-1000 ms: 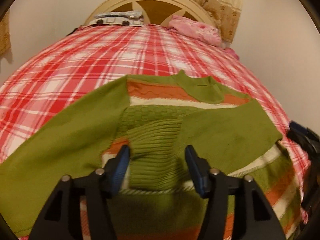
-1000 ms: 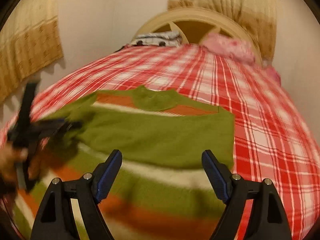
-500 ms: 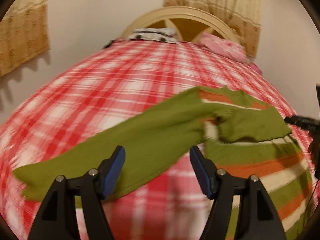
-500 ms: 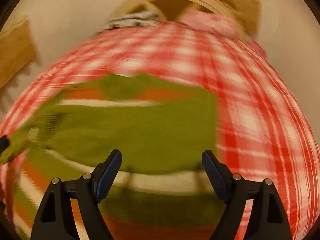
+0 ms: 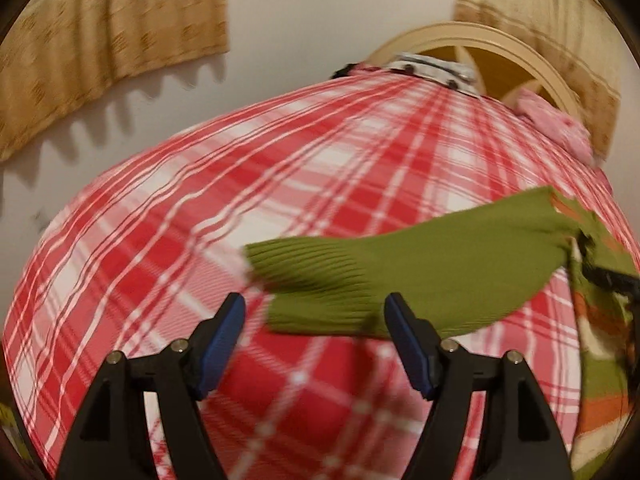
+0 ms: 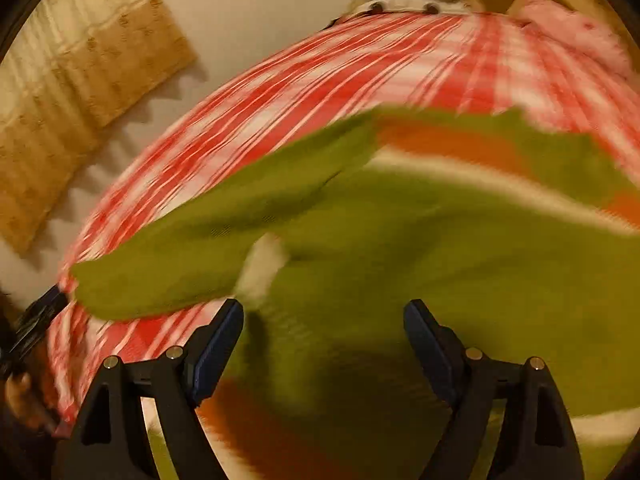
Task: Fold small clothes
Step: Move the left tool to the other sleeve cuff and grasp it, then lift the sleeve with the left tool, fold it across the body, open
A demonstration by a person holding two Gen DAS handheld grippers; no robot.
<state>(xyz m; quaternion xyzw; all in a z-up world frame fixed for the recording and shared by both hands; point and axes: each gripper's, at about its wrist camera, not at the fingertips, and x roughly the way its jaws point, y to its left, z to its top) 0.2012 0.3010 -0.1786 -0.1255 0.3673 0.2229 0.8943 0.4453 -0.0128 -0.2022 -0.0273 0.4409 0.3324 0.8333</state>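
Note:
A green sweater with orange and white stripes (image 6: 440,260) lies flat on the red plaid bed (image 5: 240,200). One sleeve (image 5: 440,264) stretches out to the left, and its ribbed cuff (image 5: 320,312) lies on the cover. My left gripper (image 5: 315,304) hovers over that cuff, jaws opening; the cuff shows between the fingers, but the pads do not press on it. My right gripper (image 6: 324,308) stands open above the sweater's body, where the other sleeve is folded across, and holds nothing. The right wrist view is blurred.
A cream headboard (image 5: 500,40) stands at the far end, with a pink cloth (image 5: 556,124) and a folded patterned cloth (image 5: 432,70) before it. Beige curtains (image 5: 100,32) hang on the wall beyond the bed's left side.
My left gripper swung left from the sweater's middle, off the folded sleeve's cuff, to the outstretched sleeve's cuff, and its jaws widened. My right gripper shifted left over the sweater's body.

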